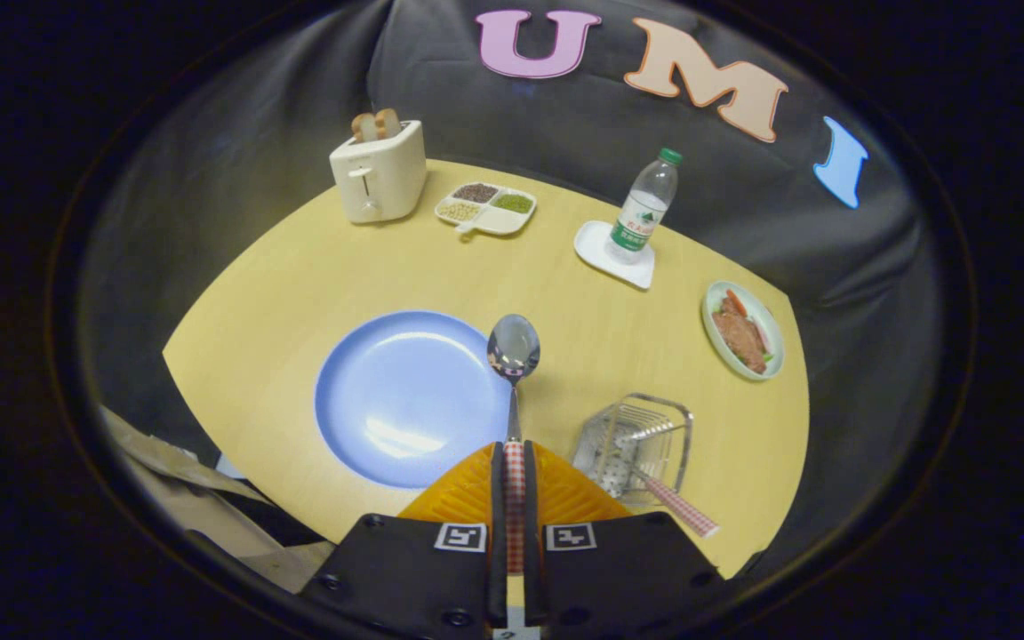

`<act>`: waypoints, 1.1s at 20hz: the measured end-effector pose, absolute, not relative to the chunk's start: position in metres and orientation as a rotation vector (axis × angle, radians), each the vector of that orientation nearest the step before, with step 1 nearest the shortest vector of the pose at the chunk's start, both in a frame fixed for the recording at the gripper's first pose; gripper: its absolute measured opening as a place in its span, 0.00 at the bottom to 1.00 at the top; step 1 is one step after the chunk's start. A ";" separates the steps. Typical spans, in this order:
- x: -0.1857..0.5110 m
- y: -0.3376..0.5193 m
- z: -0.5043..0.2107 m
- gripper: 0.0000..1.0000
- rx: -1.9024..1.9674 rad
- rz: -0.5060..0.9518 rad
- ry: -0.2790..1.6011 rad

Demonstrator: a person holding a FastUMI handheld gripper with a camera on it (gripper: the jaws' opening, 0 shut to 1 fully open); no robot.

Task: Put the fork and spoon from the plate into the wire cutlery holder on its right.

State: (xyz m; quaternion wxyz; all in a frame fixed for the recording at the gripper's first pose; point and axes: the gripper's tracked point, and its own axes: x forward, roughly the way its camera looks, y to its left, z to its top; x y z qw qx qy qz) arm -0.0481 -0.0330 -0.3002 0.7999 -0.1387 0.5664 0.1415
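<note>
spoon (513, 356) clamped in hand-held gripper (514, 467)

Wire holder (636, 442) right of plate (405, 396), fork (668, 498) in it.

I count one spoon (513, 348), one fork (668, 498) in one wire holder (636, 444), one blue plate (405, 400), one toaster (379, 173), one bottle (645, 206) — plus one divided dish (486, 208), one food plate (743, 331), one gripper (514, 471).
</note>
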 end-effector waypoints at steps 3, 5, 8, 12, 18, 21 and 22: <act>-0.048 -0.060 -0.292 0.10 -0.340 0.313 1.235; -0.049 -0.079 -0.288 0.10 -0.378 0.315 1.261; -0.051 -0.103 -0.285 0.10 -0.426 0.321 1.317; -0.053 -0.126 -0.284 0.10 -0.479 0.332 1.386; -0.062 -0.135 -0.294 0.10 -0.494 0.341 1.489; -0.056 -0.134 -0.297 0.12 -0.483 0.334 1.507; -0.054 -0.135 -0.295 0.13 -0.488 0.332 1.507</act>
